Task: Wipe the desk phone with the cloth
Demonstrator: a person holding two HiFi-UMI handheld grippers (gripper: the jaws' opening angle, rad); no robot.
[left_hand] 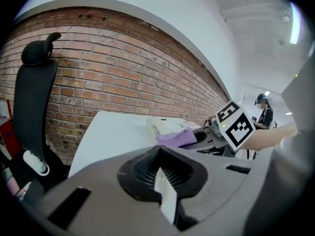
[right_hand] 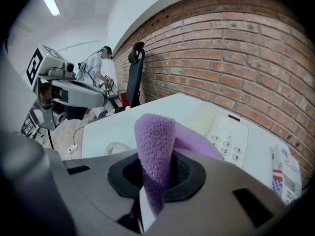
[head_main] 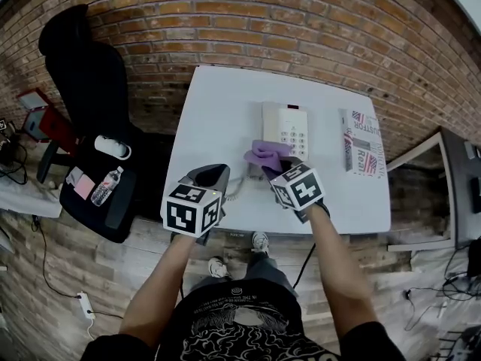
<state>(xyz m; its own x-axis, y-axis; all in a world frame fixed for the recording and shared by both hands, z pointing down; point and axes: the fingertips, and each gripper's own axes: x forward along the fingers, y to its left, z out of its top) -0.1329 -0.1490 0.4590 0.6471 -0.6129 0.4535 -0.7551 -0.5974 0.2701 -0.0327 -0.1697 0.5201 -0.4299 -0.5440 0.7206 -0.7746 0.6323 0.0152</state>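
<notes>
A cream desk phone (head_main: 284, 126) lies on the white desk (head_main: 218, 111), towards the back. My right gripper (head_main: 275, 165) is shut on a purple cloth (head_main: 267, 155), which hangs over the phone's near left corner. In the right gripper view the cloth (right_hand: 155, 151) stands pinched between the jaws, with the phone's keypad (right_hand: 229, 136) just beyond it. My left gripper (head_main: 213, 174) hovers over the desk's near edge, left of the phone, shut with nothing in it. In the left gripper view the phone (left_hand: 165, 126), the cloth (left_hand: 177, 137) and my right gripper (left_hand: 216, 136) lie ahead to the right.
A printed flat packet (head_main: 363, 143) lies on the desk right of the phone. The phone's coiled cord (head_main: 237, 186) trails to the near edge. A black office chair (head_main: 90, 74) holding a bottle (head_main: 105, 186) stands left of the desk. A brick wall (head_main: 248, 21) runs behind.
</notes>
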